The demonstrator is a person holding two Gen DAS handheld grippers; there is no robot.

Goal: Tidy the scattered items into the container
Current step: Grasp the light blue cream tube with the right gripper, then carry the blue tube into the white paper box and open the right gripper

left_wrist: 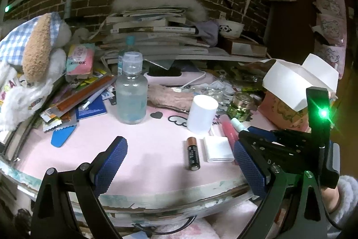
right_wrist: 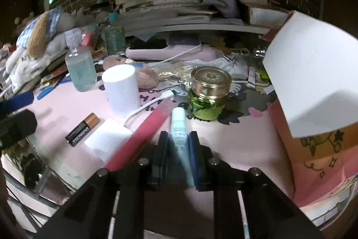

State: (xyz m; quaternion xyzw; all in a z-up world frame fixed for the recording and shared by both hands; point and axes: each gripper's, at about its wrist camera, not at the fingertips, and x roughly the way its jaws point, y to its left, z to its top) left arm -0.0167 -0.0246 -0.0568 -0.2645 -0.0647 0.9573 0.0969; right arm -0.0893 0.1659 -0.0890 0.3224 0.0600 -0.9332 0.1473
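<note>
Evidently the step in hand was the pick-up of one scattered item: the right gripper (right_wrist: pixel 178 145) had its jaws drawn narrow about a small white tube (right_wrist: pixel 179 127), the dark pads pressing its two sides while its capped end pointed away toward the far clutter. That tube lay on the pink table (right_wrist: pixel 241 145), just right of a pink tube (right_wrist: pixel 143 133) and near a gold-lidded green jar (right_wrist: pixel 209 93). To the right stood the pink box (right_wrist: pixel 313 158), its white flap (right_wrist: pixel 313 73) raised, which I judged to be the container.

Meanwhile the left gripper (left_wrist: pixel 179 162) hung with its blue pads spread wide and nothing between them, low over the near edge of the table. A battery (left_wrist: pixel 192 153) and a white charger block (left_wrist: pixel 218 149) lay beyond it, with a white cylinder (left_wrist: pixel 202 113) and a clear bottle (left_wrist: pixel 132 93) farther off, all untouched.

Next, as I judged it, the tube needed lifting clear without dragging the pink tube beside it, then carrying rightward over the box's wall and under the raised flap. Most of the tidying seemed yet undone.
</note>
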